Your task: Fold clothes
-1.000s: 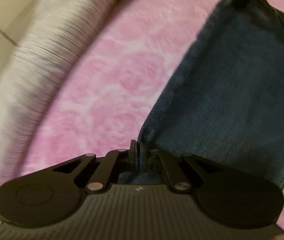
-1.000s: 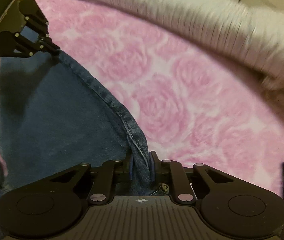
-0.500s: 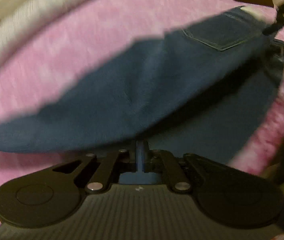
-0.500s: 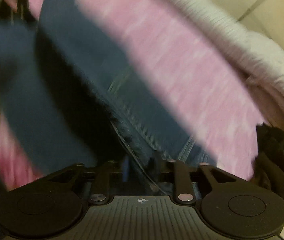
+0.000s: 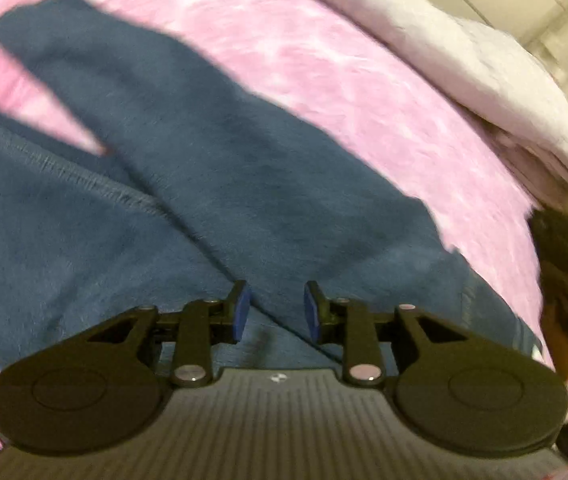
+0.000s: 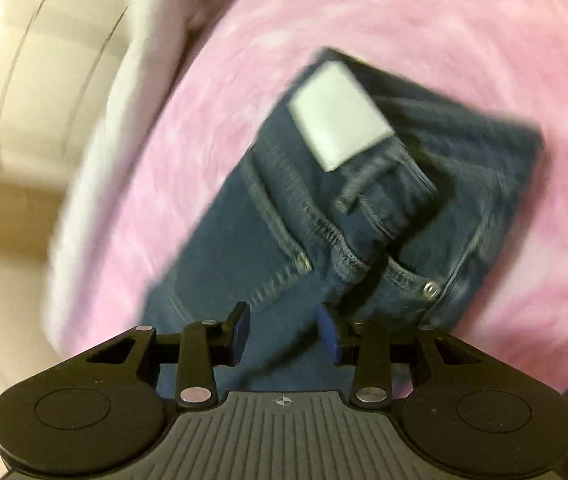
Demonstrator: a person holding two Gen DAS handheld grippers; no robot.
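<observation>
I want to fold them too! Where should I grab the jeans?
Probably the waistband of the jeans, coming from above: it is a thick, stitched edge, and the denim lies flat on the pink blanket. Both grippers, left and right, are open.

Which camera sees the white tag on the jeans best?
The right wrist view: the white tag sits in plain sight on the jeans at the waistband, above the open tongs. The left wrist view shows only the legs, no tag.
</observation>
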